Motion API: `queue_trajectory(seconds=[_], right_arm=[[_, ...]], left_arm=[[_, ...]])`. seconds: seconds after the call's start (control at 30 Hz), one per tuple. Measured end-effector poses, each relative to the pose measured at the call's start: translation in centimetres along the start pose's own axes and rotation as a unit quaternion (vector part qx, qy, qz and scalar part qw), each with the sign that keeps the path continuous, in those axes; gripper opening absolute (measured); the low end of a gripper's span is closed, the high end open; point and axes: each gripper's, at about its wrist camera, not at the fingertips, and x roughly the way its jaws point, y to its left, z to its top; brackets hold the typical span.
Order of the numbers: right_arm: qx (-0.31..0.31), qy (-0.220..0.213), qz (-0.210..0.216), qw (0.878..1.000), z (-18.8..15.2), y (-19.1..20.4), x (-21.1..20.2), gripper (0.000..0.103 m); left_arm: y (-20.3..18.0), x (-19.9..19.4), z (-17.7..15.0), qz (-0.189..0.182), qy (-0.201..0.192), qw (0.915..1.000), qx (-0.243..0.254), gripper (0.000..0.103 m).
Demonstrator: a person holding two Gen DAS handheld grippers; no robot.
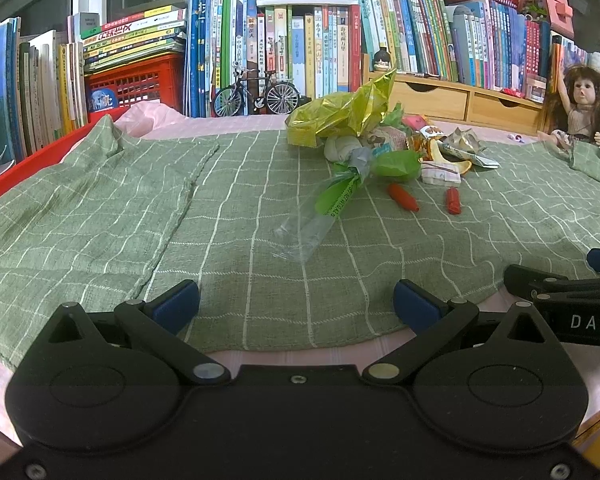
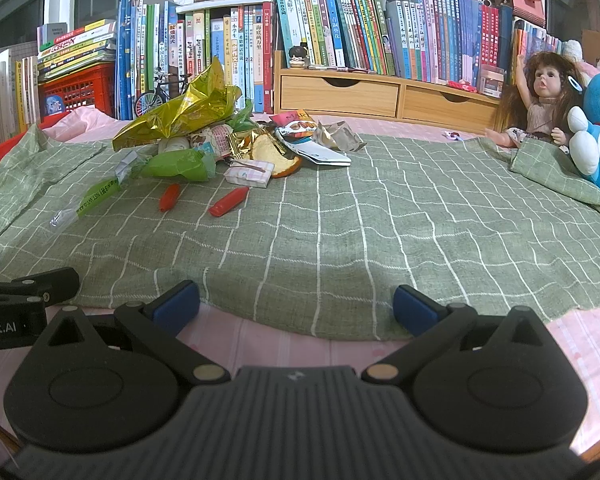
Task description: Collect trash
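Both hand-held grippers (image 1: 296, 306) (image 2: 296, 306) wide open, empty; red crate (image 2: 78, 90) under stacked books (image 2: 76, 46).

plush toy (image 2: 598, 136): cut by right edge | wrapper text (image 2: 96, 198): unreadable

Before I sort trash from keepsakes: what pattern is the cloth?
Green cloth with a white grid; clearest in the right wrist view.
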Motion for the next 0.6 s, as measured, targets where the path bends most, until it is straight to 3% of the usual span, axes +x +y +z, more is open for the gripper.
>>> queue_trajectory(seconds=[0.6], right_arm=[[0.002,0.001,0.000,1.000,-0.30,0.02,0.08,0.103]], left_arm=[[0.01,-0.06,-0.14,-0.001,-0.001,1.0000,0.001,0.103]])
